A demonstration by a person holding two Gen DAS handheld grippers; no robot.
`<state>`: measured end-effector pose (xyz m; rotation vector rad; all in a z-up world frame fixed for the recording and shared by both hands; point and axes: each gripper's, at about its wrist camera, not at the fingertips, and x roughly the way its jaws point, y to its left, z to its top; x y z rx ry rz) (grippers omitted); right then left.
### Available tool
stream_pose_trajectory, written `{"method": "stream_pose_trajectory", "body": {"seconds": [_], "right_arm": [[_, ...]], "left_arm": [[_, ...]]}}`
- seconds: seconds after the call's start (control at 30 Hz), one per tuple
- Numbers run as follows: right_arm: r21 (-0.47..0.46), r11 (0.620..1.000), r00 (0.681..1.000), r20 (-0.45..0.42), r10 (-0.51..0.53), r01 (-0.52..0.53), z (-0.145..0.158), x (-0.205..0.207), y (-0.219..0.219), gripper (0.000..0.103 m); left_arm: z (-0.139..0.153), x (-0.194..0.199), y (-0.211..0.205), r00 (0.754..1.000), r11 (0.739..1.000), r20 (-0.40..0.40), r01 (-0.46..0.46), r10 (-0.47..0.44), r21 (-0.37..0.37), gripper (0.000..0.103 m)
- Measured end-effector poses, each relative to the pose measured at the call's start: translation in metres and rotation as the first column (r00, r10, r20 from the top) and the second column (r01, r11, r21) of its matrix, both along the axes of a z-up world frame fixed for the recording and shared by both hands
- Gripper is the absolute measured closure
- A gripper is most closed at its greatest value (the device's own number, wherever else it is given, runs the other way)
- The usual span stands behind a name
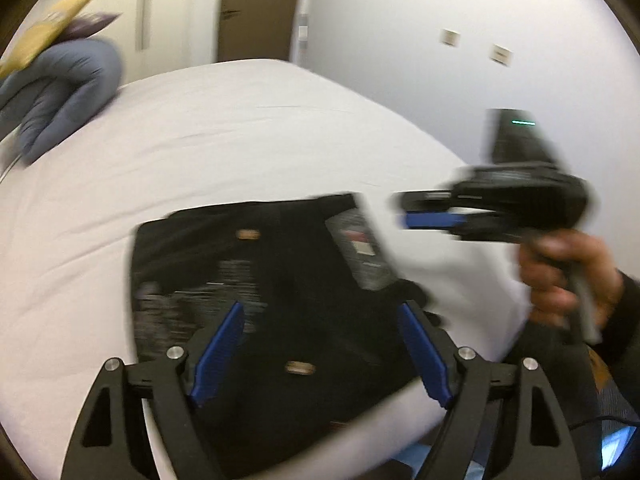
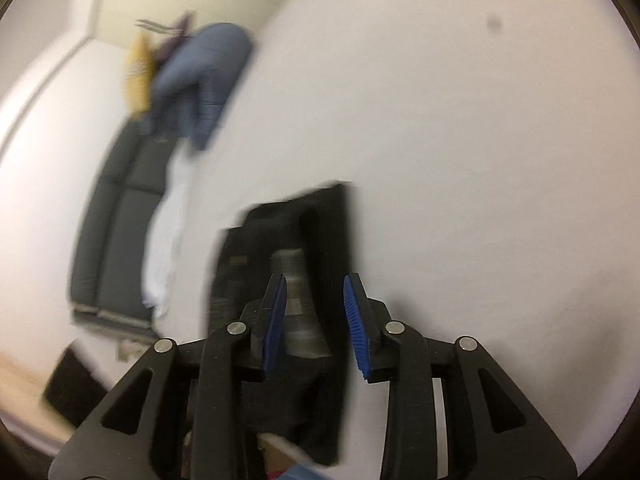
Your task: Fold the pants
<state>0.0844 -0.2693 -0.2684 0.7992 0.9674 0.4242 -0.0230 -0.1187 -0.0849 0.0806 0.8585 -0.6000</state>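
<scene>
Black pants (image 1: 276,300) lie folded into a compact rectangle on the white bed (image 1: 224,128), with a grey tag (image 1: 362,252) on top near their right edge. My left gripper (image 1: 320,316) is open and empty, hovering just above the pants. My right gripper (image 1: 404,210) shows at the right in the left wrist view, held in a hand above the bed beside the pants. In its own view the right gripper (image 2: 315,284) is open and empty over the pants (image 2: 320,240). Both views are motion-blurred.
A blue-grey duvet (image 1: 60,96) and a yellow cushion (image 1: 44,32) are heaped at the bed's far left corner. A dark sofa (image 2: 120,220) stands beside the bed. A brown door (image 1: 260,8) and white walls lie beyond the bed.
</scene>
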Motion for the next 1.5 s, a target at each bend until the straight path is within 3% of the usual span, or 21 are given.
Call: {"method": "stream_pose_trajectory", "body": {"seconds": [0.07,0.1,0.17,0.23,0.33,0.4,0.5,0.53,0.63,0.7,0.8,0.87,0.9,0.93,0.97,1.1,1.13,1.3,1.5], "right_arm": [[-0.035,0.996,0.996,0.022,0.081,-0.080,0.008,-0.001,0.025,0.073],[-0.066,0.990,0.992,0.010,0.124,-0.123,0.005,0.000,0.039,0.074],[-0.116,0.977,0.983,-0.058,0.175,-0.181,-0.014,0.001,0.060,0.076],[-0.210,0.954,0.971,-0.157,0.181,-0.212,-0.045,0.001,0.071,0.082],[-0.151,0.976,0.984,-0.105,0.142,-0.157,-0.058,-0.011,0.057,0.094],[-0.140,0.981,0.986,-0.122,0.114,-0.131,-0.063,-0.014,0.047,0.103],[-0.152,0.980,0.984,-0.146,0.105,-0.127,-0.055,-0.015,0.042,0.103],[-0.183,0.975,0.987,-0.125,0.103,-0.125,-0.043,-0.012,0.042,0.103],[-0.155,0.980,0.992,-0.027,0.125,-0.128,-0.004,0.009,0.050,0.103],[-0.155,0.977,0.989,-0.008,0.148,-0.147,0.010,0.028,0.064,0.103],[-0.159,0.963,0.975,-0.056,0.213,-0.220,-0.003,0.058,0.085,0.100],[-0.237,0.946,0.969,-0.161,0.187,-0.222,-0.032,0.075,0.082,0.100],[-0.203,0.957,0.967,-0.193,0.167,-0.206,-0.048,0.078,0.073,0.103],[-0.119,0.979,0.971,-0.189,0.144,-0.168,-0.054,0.077,0.063,0.103],[-0.095,0.987,0.977,-0.185,0.109,-0.128,-0.053,0.074,0.054,0.103],[-0.193,0.981,0.987,-0.162,0.005,-0.037,-0.035,0.060,0.040,0.103],[-0.191,0.981,0.989,-0.147,0.009,-0.037,-0.026,0.058,0.043,0.099],[-0.198,0.966,0.984,-0.094,0.151,-0.167,0.006,0.074,0.085,0.099],[-0.121,0.950,0.949,-0.171,0.265,-0.288,-0.015,0.114,0.119,0.099]], "left_arm": [[-0.006,0.019,0.017,0.999,0.999,-0.030,-0.041,0.042,0.016,0.047],[-0.015,0.021,0.021,0.998,0.999,-0.044,-0.048,0.049,0.025,0.049],[-0.022,0.036,0.018,0.996,0.997,-0.069,-0.059,0.062,0.054,0.068],[-0.036,0.051,0.024,0.989,0.995,-0.122,-0.069,0.078,0.075,0.074],[-0.053,0.060,0.033,0.985,0.992,-0.147,-0.076,0.090,0.104,0.081],[-0.065,0.061,0.037,0.981,0.992,-0.168,-0.086,0.100,0.090,0.081],[-0.066,0.057,0.040,0.982,0.992,-0.154,-0.093,0.105,0.085,0.082],[-0.066,0.056,0.041,0.982,0.992,-0.158,-0.095,0.106,0.079,0.082],[-0.069,0.058,0.043,0.981,0.992,-0.159,-0.096,0.109,0.082,0.083],[-0.068,0.055,0.042,0.982,0.990,-0.152,-0.093,0.108,0.103,0.083],[-0.061,0.051,0.029,0.984,0.988,-0.144,-0.088,0.106,0.126,0.083],[-0.060,0.050,0.028,0.984,0.987,-0.142,-0.093,0.111,0.130,0.083],[-0.060,0.052,0.023,0.983,0.987,-0.144,-0.093,0.112,0.130,0.083],[-0.062,0.053,0.022,0.983,0.987,-0.144,-0.096,0.115,0.131,0.083],[-0.061,0.053,0.020,0.983,0.987,-0.142,-0.096,0.115,0.132,0.083],[-0.062,0.051,0.017,0.984,0.987,-0.137,-0.095,0.112,0.127,0.083],[-0.063,0.052,0.018,0.984,0.988,-0.137,-0.093,0.110,0.124,0.083],[-0.063,0.052,0.024,0.983,0.989,-0.140,-0.100,0.115,0.109,0.083],[-0.058,0.041,0.032,0.984,0.988,-0.126,-0.110,0.124,0.110,0.083]]}}
